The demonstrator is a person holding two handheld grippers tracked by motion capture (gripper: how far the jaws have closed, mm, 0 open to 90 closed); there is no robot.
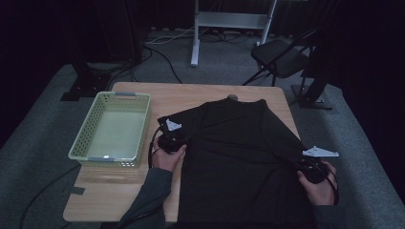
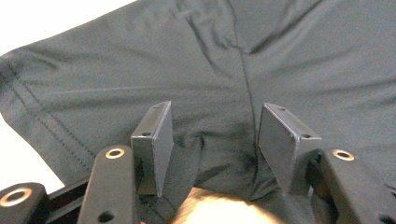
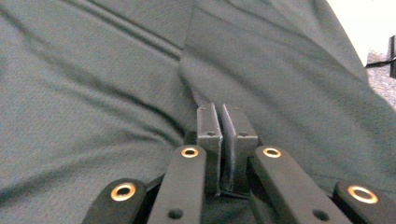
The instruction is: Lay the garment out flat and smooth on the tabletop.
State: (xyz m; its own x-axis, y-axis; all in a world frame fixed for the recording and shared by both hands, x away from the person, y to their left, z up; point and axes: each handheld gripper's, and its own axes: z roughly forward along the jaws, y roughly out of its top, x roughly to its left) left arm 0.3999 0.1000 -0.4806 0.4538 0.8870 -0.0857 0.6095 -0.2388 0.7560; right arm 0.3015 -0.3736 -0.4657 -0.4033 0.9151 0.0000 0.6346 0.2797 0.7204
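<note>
Black shirt (image 1: 239,157) spread flat over table (image 1: 191,93), collar at 12 o'clock. Left gripper (image 1: 171,138) at the sleeve edge, 9 o'clock side; right gripper (image 1: 313,164) at the shirt's 3 o'clock edge. Pale green basket (image 1: 86,133) on table at 9 o'clock, just beside left gripper. Chair (image 1: 282,57) beyond, 1 o'clock.

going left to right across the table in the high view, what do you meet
basket → left gripper → black t-shirt → right gripper
</note>
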